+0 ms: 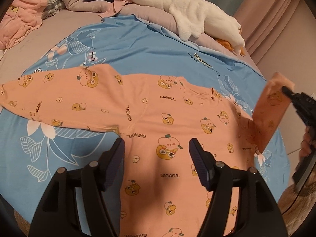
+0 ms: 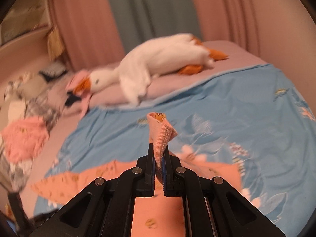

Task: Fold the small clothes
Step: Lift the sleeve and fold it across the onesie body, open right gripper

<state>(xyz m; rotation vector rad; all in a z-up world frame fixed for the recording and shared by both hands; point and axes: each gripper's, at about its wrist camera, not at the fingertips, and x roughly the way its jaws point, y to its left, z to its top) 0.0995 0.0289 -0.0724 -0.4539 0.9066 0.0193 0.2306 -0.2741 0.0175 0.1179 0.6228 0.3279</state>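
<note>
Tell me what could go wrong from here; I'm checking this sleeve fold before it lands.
1. The right tongs pinch only the sleeve's cuff; it might slip free mid-swing.
2. The left tongs hang open over the shirt, pinning nothing, so the pull could drag its body askew.

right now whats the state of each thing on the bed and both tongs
orange shirt: spread flat, one sleeve lifted
sleeve cuff: raised, pinched in right tongs
left tongs: open, empty, above shirt
right tongs: shut on cuff
plush goose: lying on its side
blue sheet: spread under shirt
</note>
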